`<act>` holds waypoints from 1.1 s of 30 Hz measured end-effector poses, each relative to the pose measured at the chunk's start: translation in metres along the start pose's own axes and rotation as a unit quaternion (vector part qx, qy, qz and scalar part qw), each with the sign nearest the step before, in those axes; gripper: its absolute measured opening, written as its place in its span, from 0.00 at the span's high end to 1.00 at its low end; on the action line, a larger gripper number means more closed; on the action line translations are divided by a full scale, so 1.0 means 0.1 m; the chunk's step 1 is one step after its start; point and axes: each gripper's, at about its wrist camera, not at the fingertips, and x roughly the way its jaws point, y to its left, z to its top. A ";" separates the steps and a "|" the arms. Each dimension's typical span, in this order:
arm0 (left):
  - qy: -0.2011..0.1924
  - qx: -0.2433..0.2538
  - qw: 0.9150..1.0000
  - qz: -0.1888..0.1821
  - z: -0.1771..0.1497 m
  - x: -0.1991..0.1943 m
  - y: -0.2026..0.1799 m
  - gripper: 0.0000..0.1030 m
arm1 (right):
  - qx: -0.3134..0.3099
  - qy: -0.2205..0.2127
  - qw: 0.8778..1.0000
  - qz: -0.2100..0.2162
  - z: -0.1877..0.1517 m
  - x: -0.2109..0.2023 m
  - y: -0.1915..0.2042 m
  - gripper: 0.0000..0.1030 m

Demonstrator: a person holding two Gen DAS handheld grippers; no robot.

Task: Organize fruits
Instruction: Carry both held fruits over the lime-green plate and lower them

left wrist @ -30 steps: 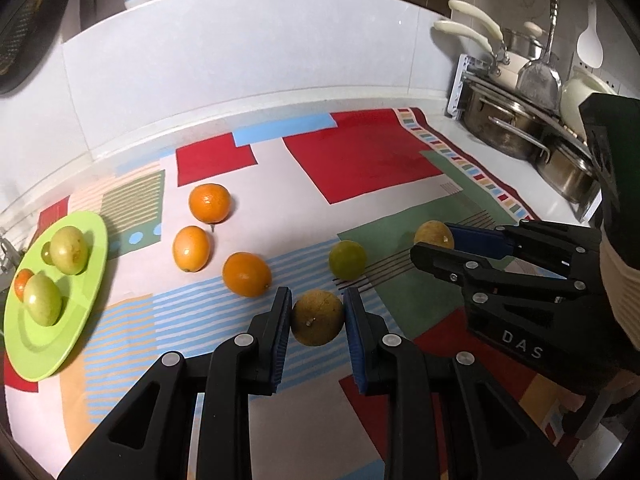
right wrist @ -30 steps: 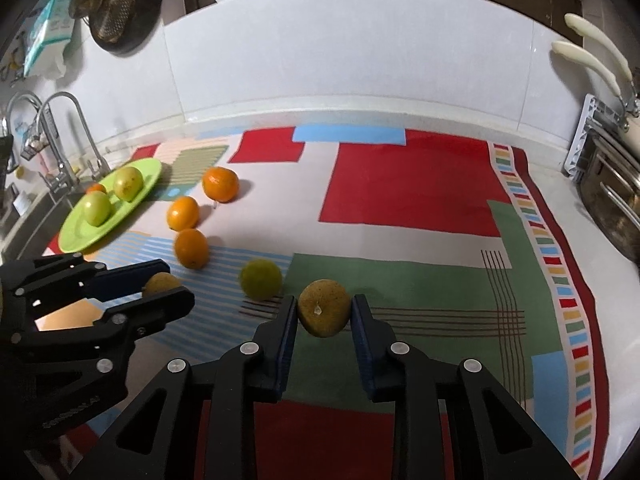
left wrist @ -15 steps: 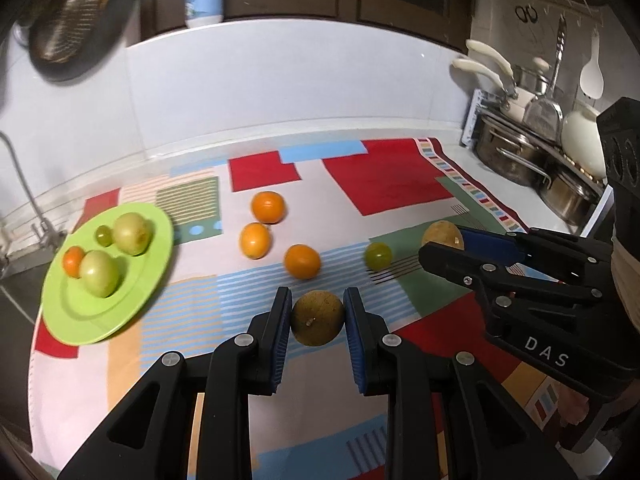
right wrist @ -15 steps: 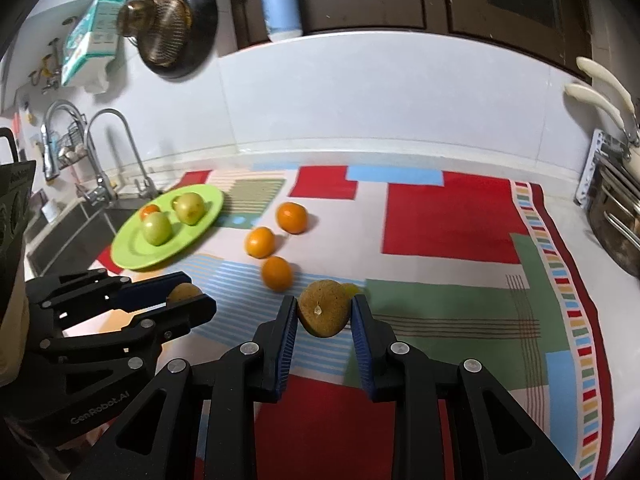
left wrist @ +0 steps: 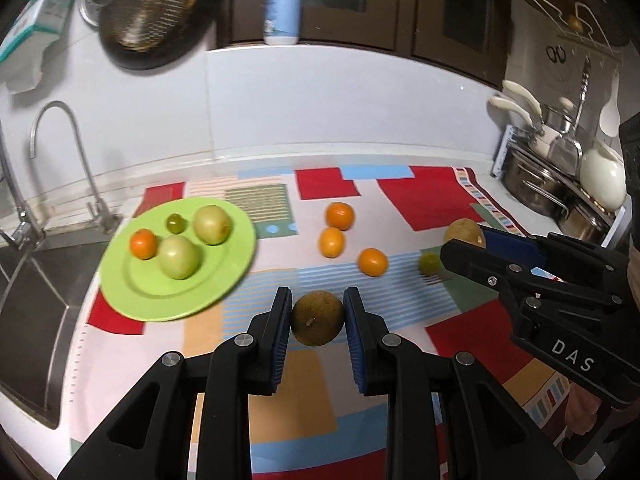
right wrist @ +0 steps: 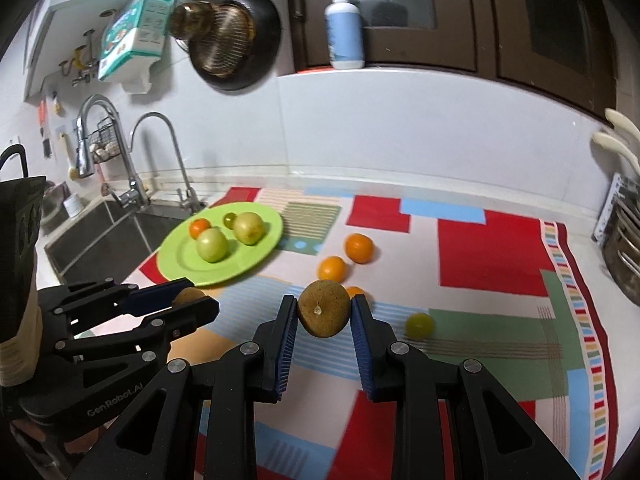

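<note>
Brownish-green and a bit rough-skinned, that's the fruit we've got in each hand right now. Our left gripper (left wrist: 317, 316) is clamped on one brown fruit (left wrist: 317, 318), and our right gripper (right wrist: 324, 315) is squeezing the other brown fruit (right wrist: 323, 308), both held up off the patterned mat (left wrist: 420, 196).

Looks like the job is carrying these over to the green plate (left wrist: 224, 280) by the sink (left wrist: 28, 276). Our take: go in one at a time, left first since it's nearer the plate, and lower each fruit until it actually sits on the plate before letting the jaws apart. They're round, so dropping from height probably means rolling.

Space is the tricky bit. The plate already has two green apples (left wrist: 179, 257), a small orange fruit (left wrist: 143, 243) and a tiny green one (left wrist: 176, 223) on it, so the bare near edge seems the safest landing spot. Careful not to bump what's already there.

Left on the mat are three oranges (left wrist: 339, 215) and a small lime (left wrist: 430, 263), sitting between our right gripper and the plate, so we'd keep that hand high crossing over. Faucet (left wrist: 80, 160) is just behind the plate, pots (left wrist: 536, 188) far right, out of the way.
</note>
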 end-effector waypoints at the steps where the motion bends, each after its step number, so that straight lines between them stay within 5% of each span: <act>1: -0.002 -0.001 1.000 0.002 0.00 -0.03 0.04 0.74 | -0.002 -0.002 1.000 0.002 0.01 0.00 0.04 0.72; 22: -0.052 -0.022 0.997 0.052 0.19 -0.42 0.97 0.74 | -0.020 -0.042 0.998 0.038 0.43 0.18 0.93 0.72; 33: -0.053 -0.028 0.995 0.077 0.24 -0.29 1.41 0.74 | -0.031 -0.039 0.998 0.045 0.62 0.47 1.24 0.72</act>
